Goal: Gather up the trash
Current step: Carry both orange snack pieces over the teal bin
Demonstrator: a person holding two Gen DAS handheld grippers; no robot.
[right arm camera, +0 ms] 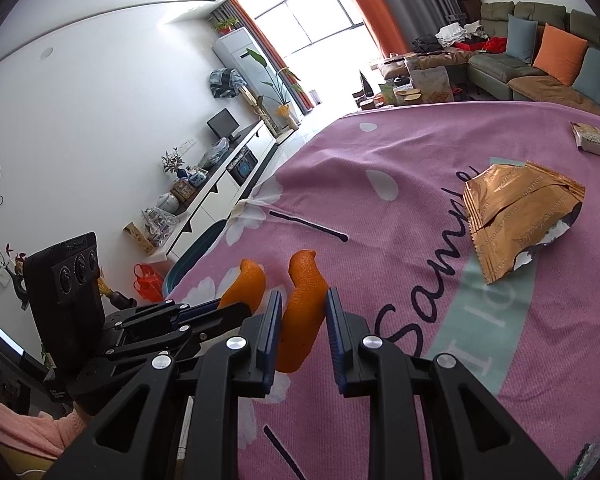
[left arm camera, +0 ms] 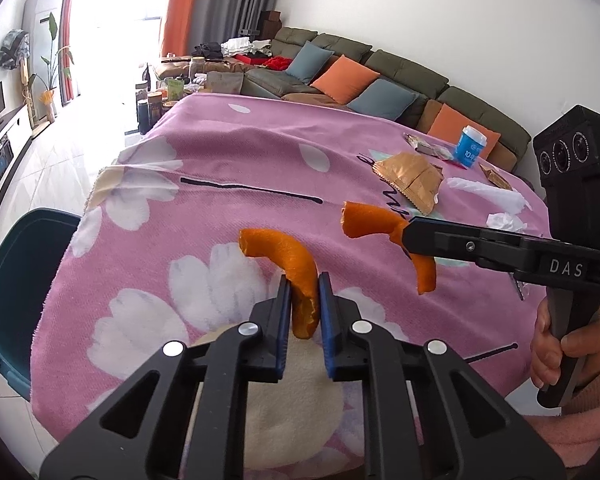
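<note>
Counter (left arm camera: 228,148), draped in a pink flower-print cloth, with a dark teal bin (left arm camera: 8,280) standing just beside its left edge, partly under the overhang. Judged from this layout the collection is at an early stage: two pieces are lifted, none is visibly in the bin, whose inside the views do not show.

Left gripper (left arm camera: 304,300): jaws nearly closed, pads pressing on a curved strip of orange peel (left arm camera: 288,256) held above the cloth. Right gripper (right arm camera: 303,320): jaws likewise narrow, gripping a second orange peel (right arm camera: 304,312), also clear of the cloth. Both remain to be carried to the bin.

Still lying on the cloth, well apart from the bin: a torn gold foil wrapper (left arm camera: 412,180), a blue-and-white cup (left arm camera: 471,148), white crumpled tissue (left arm camera: 496,200), a printed snack packet (right arm camera: 592,140) near the far edge and a small gold scrap (left arm camera: 496,178).

Legible writing: "DAS" in white on the right gripper's body; large dark script on the cloth reading roughly "Sam…", with pale capitals "TIO" on a mint band. The cup shows "10" followed by characters too small to read. Fine repeated lettering on the foil wrapper cannot be made out.
</note>
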